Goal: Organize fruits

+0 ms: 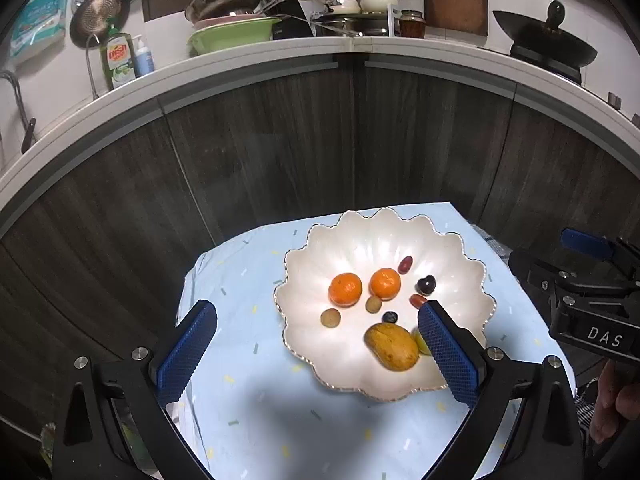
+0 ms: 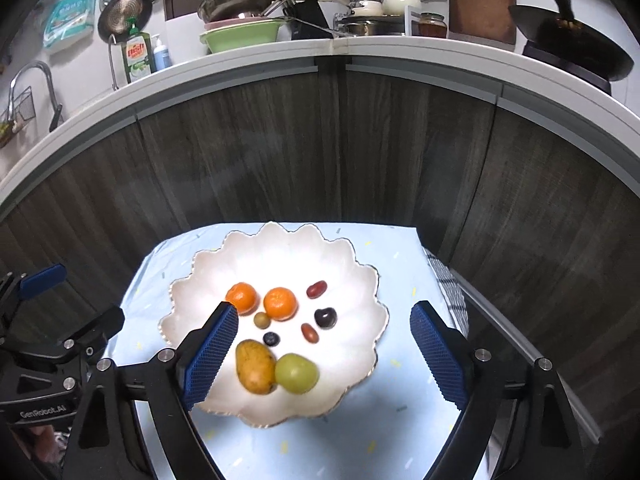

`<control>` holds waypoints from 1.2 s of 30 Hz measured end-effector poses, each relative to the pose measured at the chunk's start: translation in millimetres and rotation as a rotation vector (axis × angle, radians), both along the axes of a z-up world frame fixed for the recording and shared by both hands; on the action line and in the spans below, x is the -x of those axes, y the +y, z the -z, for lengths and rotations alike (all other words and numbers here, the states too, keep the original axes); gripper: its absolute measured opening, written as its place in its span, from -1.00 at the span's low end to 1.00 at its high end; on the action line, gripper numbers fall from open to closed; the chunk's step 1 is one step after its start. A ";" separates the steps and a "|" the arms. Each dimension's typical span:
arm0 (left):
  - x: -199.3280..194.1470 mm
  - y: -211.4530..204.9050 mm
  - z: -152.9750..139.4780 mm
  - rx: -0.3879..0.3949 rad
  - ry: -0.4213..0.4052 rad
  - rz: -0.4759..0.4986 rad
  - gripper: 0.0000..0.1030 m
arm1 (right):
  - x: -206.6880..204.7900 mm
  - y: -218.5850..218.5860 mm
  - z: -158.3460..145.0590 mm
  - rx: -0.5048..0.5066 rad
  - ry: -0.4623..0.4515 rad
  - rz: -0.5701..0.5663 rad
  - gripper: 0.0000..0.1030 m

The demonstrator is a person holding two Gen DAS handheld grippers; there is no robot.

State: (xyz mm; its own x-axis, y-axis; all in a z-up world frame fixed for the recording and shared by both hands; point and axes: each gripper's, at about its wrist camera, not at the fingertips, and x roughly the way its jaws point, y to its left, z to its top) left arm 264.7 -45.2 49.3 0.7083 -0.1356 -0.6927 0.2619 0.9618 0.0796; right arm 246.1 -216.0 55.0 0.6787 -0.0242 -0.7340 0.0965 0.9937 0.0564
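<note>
A white scalloped plate (image 1: 448, 248) (image 2: 352, 272) sits on a light blue cloth. On it lie two oranges (image 1: 345, 289) (image 2: 281, 303), a yellow mango (image 1: 393, 346) (image 2: 255, 366), a green fruit (image 2: 296, 373), a dark plum (image 1: 425, 284) (image 2: 325, 317), a blueberry (image 2: 271, 339), small red and greenish fruits. My left gripper (image 1: 318, 318) is open and empty above the plate's near left side. My right gripper (image 2: 324, 324) is open and empty above the plate. The green fruit is mostly hidden behind the left gripper's right finger in the left wrist view.
The blue cloth (image 1: 248, 264) (image 2: 384, 412) covers a small table in front of dark wooden cabinet doors (image 1: 280, 152). A white counter (image 1: 360, 46) above holds pots, bowls, dish soap and a wok. A checked cloth (image 2: 450, 284) lies at the table's right edge.
</note>
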 end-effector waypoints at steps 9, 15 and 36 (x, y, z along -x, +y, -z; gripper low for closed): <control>39.0 8.6 -2.5 0.023 0.018 -0.008 0.99 | 38.0 5.9 -7.2 -0.016 -0.009 0.022 0.77; 57.3 17.3 7.0 0.078 0.065 -0.063 0.99 | 62.0 12.0 -4.6 -0.004 0.003 0.023 0.77; 143.8 36.4 6.8 0.026 0.056 -0.103 0.99 | 149.7 28.0 -7.6 -0.048 -0.003 0.054 0.77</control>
State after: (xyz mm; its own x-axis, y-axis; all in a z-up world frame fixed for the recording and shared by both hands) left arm 121.0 -8.8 42.5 0.6798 -0.0828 -0.7287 0.1651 0.9854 0.0420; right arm 96.3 -188.0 62.7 0.6799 -0.0258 -0.7328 0.1495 0.9833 0.1042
